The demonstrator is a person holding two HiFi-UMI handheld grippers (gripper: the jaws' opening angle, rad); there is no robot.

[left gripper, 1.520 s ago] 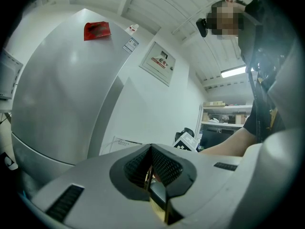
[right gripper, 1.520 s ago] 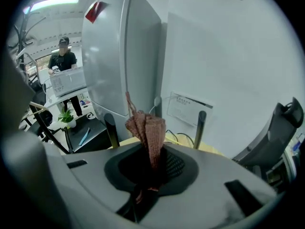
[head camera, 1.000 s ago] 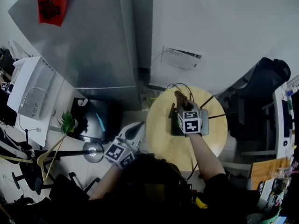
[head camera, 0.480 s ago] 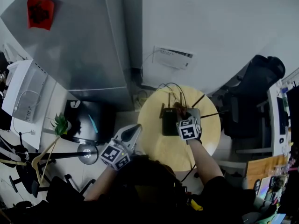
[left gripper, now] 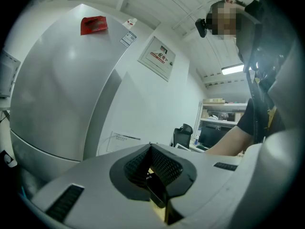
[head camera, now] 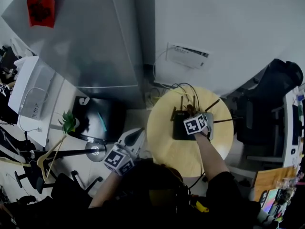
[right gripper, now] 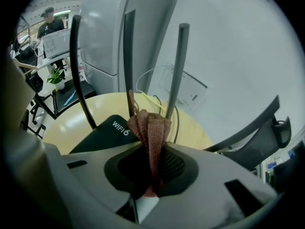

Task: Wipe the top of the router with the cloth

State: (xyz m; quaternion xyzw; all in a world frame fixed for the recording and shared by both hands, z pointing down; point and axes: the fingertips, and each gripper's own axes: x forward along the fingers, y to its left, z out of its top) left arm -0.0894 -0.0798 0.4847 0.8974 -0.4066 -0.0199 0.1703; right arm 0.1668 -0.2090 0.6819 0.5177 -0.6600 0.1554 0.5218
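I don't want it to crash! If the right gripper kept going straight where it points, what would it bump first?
Probably a grey antenna of the router, standing just ahead of the right gripper and its cloth. Depth is unclear; it might slip between two antennas.

dim, even indoor light | fisheye-warped edges | ceiling lamp glare

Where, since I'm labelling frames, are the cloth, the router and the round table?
cloth [right gripper: 151, 130], right gripper view, its bunched pinkish fold.
router [right gripper: 102, 135], right gripper view, black top below the WIFI 6 print.
round table [head camera: 162, 132], head view, bare left part.
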